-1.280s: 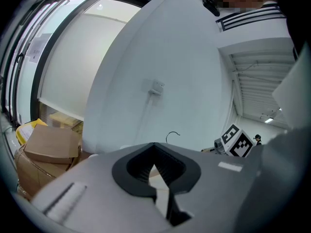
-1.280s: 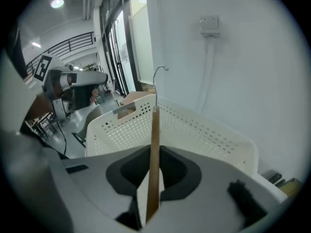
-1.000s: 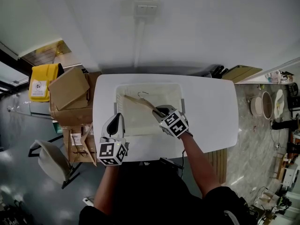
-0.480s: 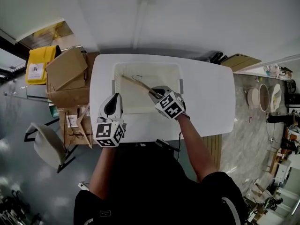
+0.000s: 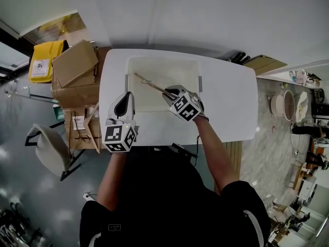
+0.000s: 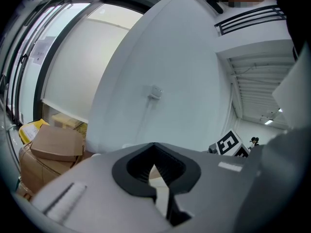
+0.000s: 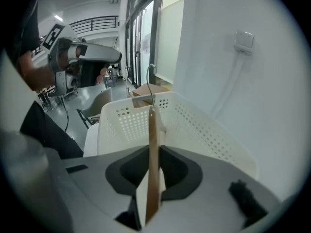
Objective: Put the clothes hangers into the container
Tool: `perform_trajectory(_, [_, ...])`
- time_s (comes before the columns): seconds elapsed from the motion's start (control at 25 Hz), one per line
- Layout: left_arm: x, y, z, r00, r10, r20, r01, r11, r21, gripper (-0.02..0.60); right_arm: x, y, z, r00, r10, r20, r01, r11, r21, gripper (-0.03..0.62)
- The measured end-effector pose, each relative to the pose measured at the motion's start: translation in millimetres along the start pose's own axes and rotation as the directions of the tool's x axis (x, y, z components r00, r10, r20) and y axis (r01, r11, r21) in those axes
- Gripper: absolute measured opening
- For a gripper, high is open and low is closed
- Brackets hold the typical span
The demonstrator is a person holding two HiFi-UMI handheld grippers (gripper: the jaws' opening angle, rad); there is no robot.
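Head view first: soft, even daylight, and the white table (image 5: 226, 102) is nearly blown out. Behind the table, a faint grey shadow spreads over the wall (image 5: 205, 19). Left of the table the floor (image 5: 20, 138) shines with pale reflections. Fisheye bends every line away from the table, worst at the edges. Left gripper view now: a window (image 6: 73, 67) glares, the corners go black and the foreground is blurred. Right gripper view: a ceiling lamp (image 7: 59, 18) glints inside a dark round vignette. The hanger (image 7: 153, 149) is soft up close, the container (image 7: 194, 125) sharper.
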State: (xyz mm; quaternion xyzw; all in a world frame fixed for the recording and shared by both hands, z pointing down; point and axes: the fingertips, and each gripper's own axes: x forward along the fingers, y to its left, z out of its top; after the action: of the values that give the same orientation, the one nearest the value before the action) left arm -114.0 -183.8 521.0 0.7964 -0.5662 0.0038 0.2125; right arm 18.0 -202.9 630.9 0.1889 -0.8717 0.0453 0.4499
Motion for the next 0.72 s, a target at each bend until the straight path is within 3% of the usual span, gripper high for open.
perform_trajectory(0.72, [-19,-2,-3,1.0,0.003,0.009,-0.002,1.0,-0.016,0.006,7,22,-6,0.997,0.071,-0.043,-0.075,0.993,-0.086,0.091])
